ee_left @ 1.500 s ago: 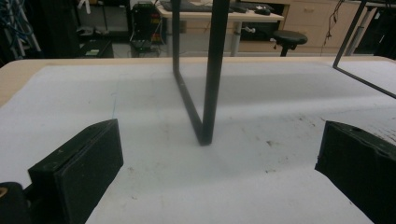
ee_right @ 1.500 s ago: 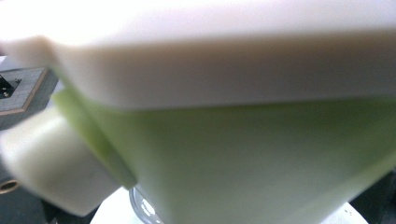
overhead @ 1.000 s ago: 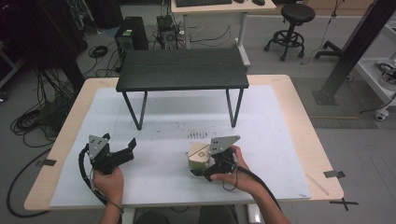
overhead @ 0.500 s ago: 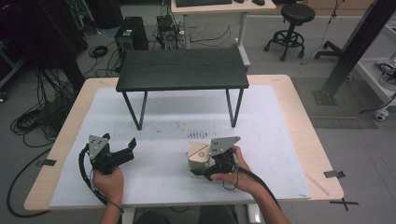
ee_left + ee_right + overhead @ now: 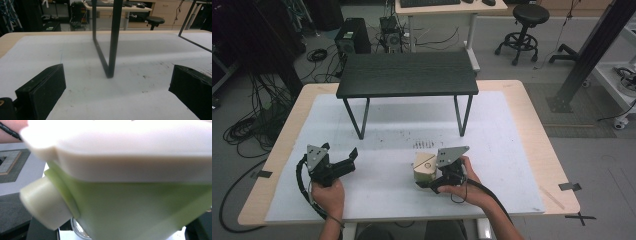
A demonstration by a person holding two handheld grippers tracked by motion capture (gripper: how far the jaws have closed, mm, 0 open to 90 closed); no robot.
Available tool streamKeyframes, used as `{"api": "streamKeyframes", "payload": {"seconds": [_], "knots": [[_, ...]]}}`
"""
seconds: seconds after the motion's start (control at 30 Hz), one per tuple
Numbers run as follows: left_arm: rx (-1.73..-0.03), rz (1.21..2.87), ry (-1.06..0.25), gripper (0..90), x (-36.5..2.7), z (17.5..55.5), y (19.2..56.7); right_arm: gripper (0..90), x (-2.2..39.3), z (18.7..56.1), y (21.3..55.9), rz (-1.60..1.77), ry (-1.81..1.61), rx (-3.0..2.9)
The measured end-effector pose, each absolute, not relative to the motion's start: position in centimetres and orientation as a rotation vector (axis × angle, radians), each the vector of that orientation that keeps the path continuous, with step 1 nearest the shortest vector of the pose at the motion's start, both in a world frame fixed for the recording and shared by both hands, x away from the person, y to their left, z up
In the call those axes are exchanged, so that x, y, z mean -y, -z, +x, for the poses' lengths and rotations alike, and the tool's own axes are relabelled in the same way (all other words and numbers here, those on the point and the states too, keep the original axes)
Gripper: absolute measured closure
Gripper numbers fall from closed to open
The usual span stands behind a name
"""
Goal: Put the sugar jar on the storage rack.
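A pale container with a cream lid [image 5: 424, 167] stands on the white mat [image 5: 512, 150] right of centre. My right gripper [image 5: 428, 179] is shut on it, with a hand behind it. In the right gripper view the container's green body [image 5: 140, 205], its cream lid [image 5: 125, 157] and a round stub [image 5: 43, 202] on its side are very close and blurred. At the mat's left, my left gripper [image 5: 339, 152] rests in the other hand, open. Its black fingers [image 5: 41, 92] stand wide apart over bare mat, with nothing between them.
A low black table [image 5: 407, 74] on thin metal legs [image 5: 110, 50] stands at the back of the mat. Small dark specks [image 5: 424, 144] lie just in front of it. A desk, a stool [image 5: 524, 20] and cables occupy the floor beyond.
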State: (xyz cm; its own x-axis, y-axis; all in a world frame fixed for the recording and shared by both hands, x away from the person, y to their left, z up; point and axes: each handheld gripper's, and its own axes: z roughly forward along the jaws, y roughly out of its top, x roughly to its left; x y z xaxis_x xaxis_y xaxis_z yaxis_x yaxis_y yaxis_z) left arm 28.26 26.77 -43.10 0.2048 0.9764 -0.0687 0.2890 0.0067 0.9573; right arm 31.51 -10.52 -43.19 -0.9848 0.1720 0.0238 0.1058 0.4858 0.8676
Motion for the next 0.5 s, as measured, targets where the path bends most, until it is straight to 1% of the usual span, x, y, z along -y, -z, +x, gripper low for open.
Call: {"api": "streamKeyframes", "payload": {"seconds": [0.5], "knots": [[-1.267, 1.483, -0.869, 0.6, -26.79, 28.24, 43.09, 29.5, 10.51, 31.54, 43.15, 0.241, -1.537, -2.651]]}}
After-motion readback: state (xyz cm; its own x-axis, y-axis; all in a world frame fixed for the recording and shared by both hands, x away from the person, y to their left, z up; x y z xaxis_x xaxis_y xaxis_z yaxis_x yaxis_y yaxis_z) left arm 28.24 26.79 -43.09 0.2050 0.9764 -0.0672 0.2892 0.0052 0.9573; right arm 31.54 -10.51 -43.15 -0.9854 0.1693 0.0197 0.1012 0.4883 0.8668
